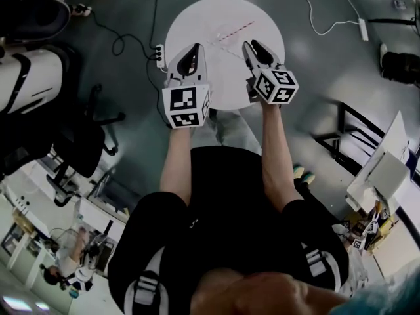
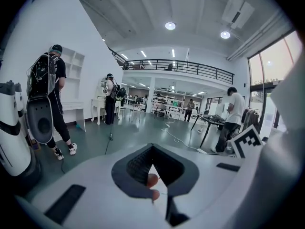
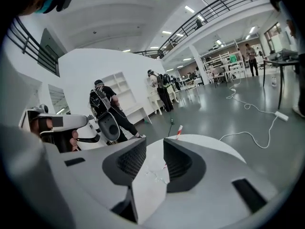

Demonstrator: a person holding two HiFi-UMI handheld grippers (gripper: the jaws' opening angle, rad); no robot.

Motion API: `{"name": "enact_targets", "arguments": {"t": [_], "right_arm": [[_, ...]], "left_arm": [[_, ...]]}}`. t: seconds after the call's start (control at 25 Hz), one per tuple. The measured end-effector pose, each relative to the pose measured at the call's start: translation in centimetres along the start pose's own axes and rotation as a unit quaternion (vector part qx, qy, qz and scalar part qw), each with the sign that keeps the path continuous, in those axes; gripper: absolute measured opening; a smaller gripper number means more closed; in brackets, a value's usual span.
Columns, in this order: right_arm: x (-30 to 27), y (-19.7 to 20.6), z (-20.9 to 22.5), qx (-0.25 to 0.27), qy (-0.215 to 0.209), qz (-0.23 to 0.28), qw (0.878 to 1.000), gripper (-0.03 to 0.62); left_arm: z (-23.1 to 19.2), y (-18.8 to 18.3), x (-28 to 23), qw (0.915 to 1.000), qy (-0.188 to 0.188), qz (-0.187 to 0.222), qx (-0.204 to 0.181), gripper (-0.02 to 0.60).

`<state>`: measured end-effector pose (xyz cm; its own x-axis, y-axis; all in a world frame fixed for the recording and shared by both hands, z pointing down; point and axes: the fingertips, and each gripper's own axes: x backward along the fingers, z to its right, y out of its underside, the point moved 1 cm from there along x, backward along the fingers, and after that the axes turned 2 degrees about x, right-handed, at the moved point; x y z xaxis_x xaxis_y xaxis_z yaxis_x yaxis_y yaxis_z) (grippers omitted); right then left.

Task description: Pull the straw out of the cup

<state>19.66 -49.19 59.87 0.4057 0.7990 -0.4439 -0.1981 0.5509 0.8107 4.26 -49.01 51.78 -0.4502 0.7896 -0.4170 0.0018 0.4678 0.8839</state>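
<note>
A red-and-white striped straw [image 1: 231, 33] lies flat on the round white table [image 1: 197, 18], loose from both grippers. No cup shows clearly; only a faint clear scrap [image 3: 153, 176] lies on the tabletop between the right jaws. My right gripper [image 1: 251, 46] hovers over the table's near right part, its jaws open and empty, and the straw [image 3: 178, 131] runs on ahead of the gap [image 3: 155, 144]. My left gripper [image 1: 195, 48] is over the near left part with its jaw tips together [image 2: 152, 149]. Small pinkish spots show in the slit behind them; I cannot tell what they are.
A power strip [image 1: 157, 54] with cables lies on the floor beside the table's left edge, and another [image 1: 363, 28] lies to the far right. An office chair [image 1: 85, 136] stands at the left. A person with a backpack rig [image 2: 47, 99] and other people stand on the grey floor beyond.
</note>
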Motion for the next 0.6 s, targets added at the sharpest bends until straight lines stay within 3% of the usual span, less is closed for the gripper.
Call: {"name": "enact_targets", "arguments": {"t": [0.24, 0.4, 0.6], "right_arm": [[-3.1, 1.9, 2.3, -0.075, -0.010, -0.016, 0.997, 0.140], [-4.9, 2.3, 3.9, -0.121, 0.005, -0.007, 0.993, 0.140], [-7.1, 2.7, 5.0, -0.165, 0.027, -0.004, 0.986, 0.139]], "left_arm": [[-1.3, 1.1, -1.0, 0.9995, -0.025, -0.018, -0.008, 0.003], [-2.1, 1.2, -1.3, 0.9991, -0.036, -0.020, 0.011, 0.003], [-1.8, 0.6, -2.4, 0.9992, -0.032, -0.022, -0.003, 0.003]]}}
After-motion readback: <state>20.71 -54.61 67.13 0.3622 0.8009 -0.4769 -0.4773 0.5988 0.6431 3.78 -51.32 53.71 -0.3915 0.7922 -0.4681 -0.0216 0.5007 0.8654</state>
